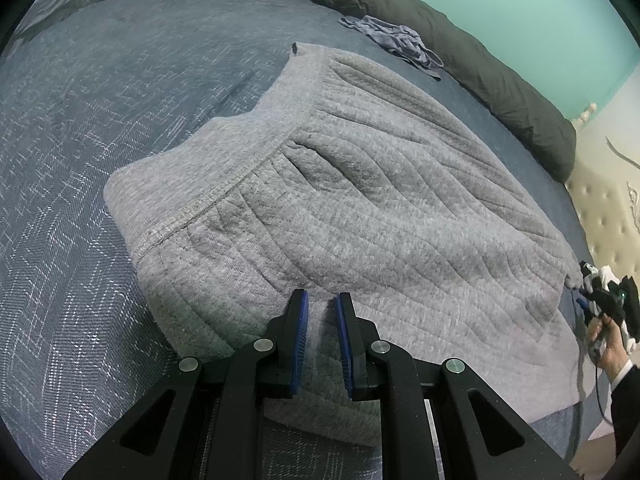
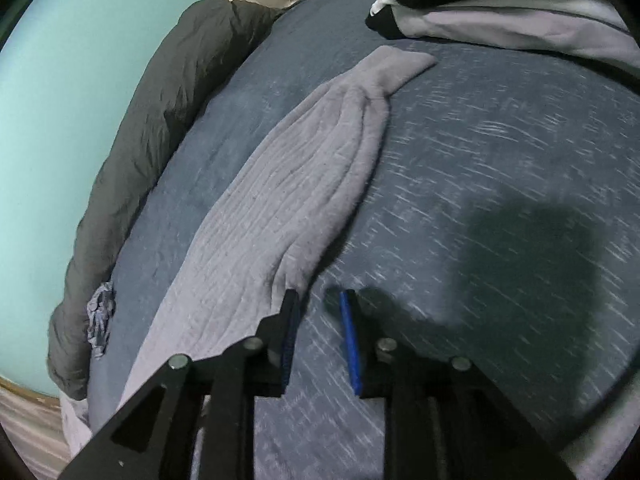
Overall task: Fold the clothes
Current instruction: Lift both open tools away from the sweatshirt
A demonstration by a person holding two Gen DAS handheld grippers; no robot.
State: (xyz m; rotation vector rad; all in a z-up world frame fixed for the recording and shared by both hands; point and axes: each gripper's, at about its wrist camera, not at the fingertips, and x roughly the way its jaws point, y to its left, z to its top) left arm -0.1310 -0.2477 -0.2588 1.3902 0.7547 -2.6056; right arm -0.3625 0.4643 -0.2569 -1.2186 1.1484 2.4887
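A grey ribbed garment [image 1: 360, 200] with a smooth waistband lies spread on the blue bed cover [image 1: 100, 160]. My left gripper [image 1: 322, 304] is at its near edge, and its blue pads pinch a raised fold of the grey cloth. In the right wrist view the same garment [image 2: 280, 200] runs away as a long strip. My right gripper [image 2: 320, 300] hovers at its near corner with the jaws apart. Only bed cover shows between them, and the left finger is beside the cloth's edge. A person's hand [image 1: 612, 344] holds that gripper at the garment's right corner.
A dark quilt [image 1: 480, 60] is bunched along the bed's far edge by the turquoise wall. A small crumpled bluish garment [image 1: 396, 40] lies near it. A pile of white and black clothes [image 2: 480, 12] sits at the far end. The tufted headboard [image 1: 608, 208] is at the right.
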